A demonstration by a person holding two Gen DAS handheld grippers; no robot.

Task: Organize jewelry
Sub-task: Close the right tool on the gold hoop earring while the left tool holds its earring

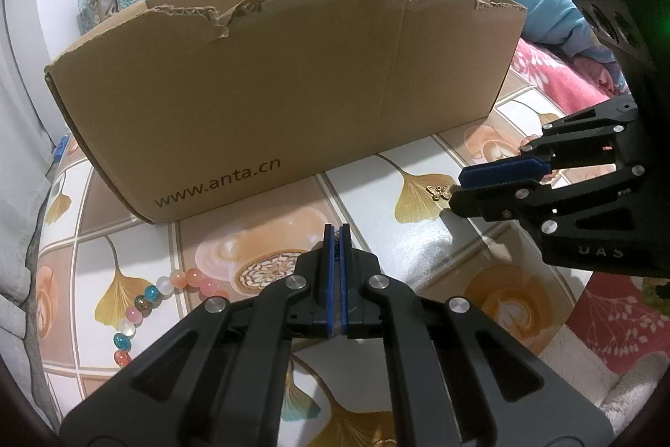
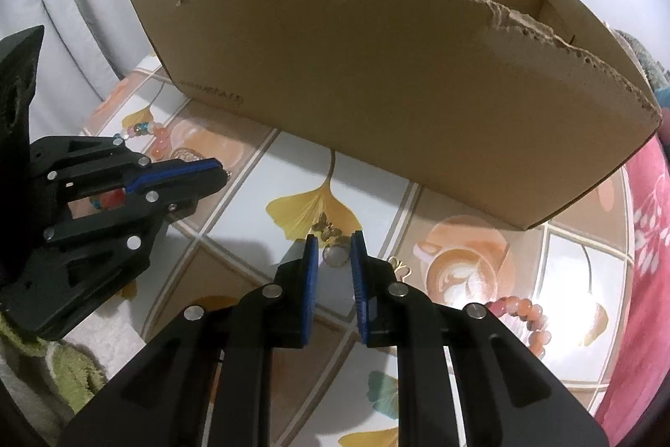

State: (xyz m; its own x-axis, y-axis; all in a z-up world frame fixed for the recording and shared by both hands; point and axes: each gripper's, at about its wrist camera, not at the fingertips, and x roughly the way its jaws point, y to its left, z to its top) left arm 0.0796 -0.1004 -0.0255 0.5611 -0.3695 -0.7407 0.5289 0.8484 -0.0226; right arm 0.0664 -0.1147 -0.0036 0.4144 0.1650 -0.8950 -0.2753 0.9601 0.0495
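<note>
We see the right gripper (image 2: 333, 239), lower centre, jaws narrow around a small round pendant (image 2: 336, 255) beside a gold butterfly charm (image 2: 325, 228). The left gripper (image 1: 336, 231) is pressed shut. The cardboard box (image 2: 377, 78) fills the upper frame.

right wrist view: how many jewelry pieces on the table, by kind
bead bracelets: 2
gold charms: 2
ring: 1
total: 5
</note>
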